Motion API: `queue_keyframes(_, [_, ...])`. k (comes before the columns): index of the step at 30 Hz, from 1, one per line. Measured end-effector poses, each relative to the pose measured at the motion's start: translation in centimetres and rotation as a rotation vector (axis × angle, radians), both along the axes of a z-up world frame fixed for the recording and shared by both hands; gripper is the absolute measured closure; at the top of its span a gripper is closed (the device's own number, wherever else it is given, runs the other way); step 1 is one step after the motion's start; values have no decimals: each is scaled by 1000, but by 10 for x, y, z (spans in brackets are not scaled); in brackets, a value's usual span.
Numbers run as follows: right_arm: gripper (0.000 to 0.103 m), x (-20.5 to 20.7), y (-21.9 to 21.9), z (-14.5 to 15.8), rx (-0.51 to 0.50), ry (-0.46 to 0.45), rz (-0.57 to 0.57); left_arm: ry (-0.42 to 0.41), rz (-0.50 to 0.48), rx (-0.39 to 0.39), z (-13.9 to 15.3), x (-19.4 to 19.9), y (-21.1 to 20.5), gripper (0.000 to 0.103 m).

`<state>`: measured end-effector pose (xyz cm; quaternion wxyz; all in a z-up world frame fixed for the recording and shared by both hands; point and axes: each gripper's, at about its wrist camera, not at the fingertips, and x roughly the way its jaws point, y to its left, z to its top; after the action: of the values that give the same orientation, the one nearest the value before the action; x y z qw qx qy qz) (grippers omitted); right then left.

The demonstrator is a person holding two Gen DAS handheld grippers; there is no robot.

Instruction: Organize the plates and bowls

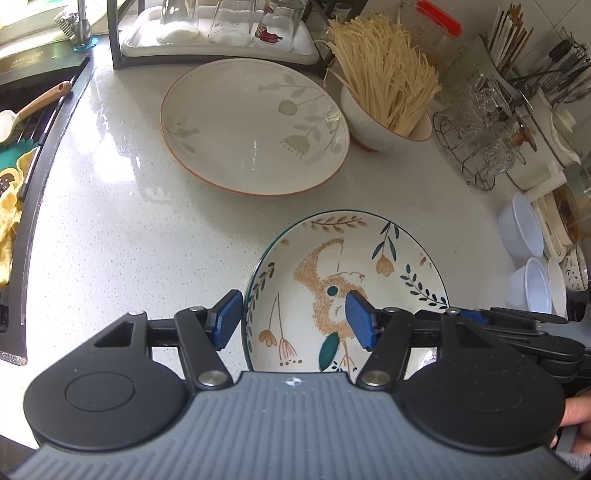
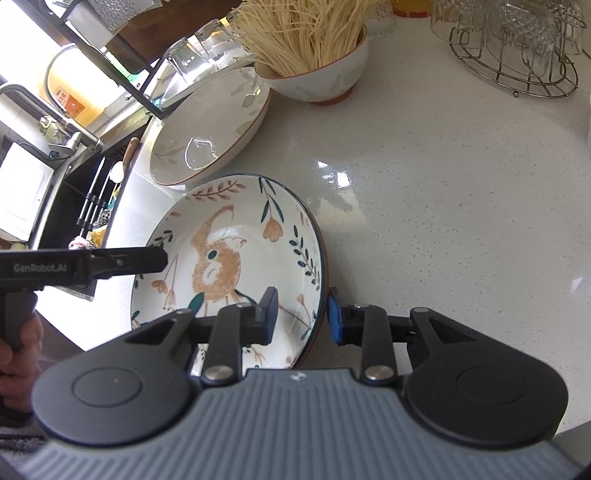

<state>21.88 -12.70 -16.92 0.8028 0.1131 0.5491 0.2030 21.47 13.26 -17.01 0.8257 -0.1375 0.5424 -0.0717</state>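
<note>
A squirrel-patterned plate (image 1: 347, 280) with a dark green rim lies near the counter's front edge; it also shows in the right wrist view (image 2: 236, 254). My left gripper (image 1: 291, 321) is open, its blue pads astride the plate's left rim. My right gripper (image 2: 301, 315) is open, its pads astride the plate's right rim. Neither pair of pads clearly presses the rim. A larger white leaf-patterned plate (image 1: 255, 125) with an orange rim lies farther back (image 2: 210, 129). A white bowl (image 1: 384, 125) holds dry noodles (image 2: 317, 70).
A sink (image 1: 22, 122) borders the white counter (image 1: 110, 229) on the left. A tray of upturned glasses (image 1: 221, 33) stands at the back. A wire rack of glassware (image 1: 480, 136) and stacked white bowls (image 1: 528, 251) are on the right.
</note>
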Motion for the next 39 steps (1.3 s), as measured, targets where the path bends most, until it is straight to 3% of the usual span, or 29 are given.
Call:
queue_keyframes(10, [71, -2, -14, 21, -11, -112, -104, -72, 18, 46, 14, -2, 3, 36])
queue_keyframes(18, [71, 6, -8, 35, 19, -164, -143, -105, 66, 26, 15, 2, 22, 36])
queue_keyframes(29, [70, 29, 23, 40, 81, -153, -185, -121, 91, -5, 15, 21, 63, 36])
queue_keyframes(39, [70, 38, 47, 41, 96, -143, -239, -111, 41, -16, 11, 50, 90, 36])
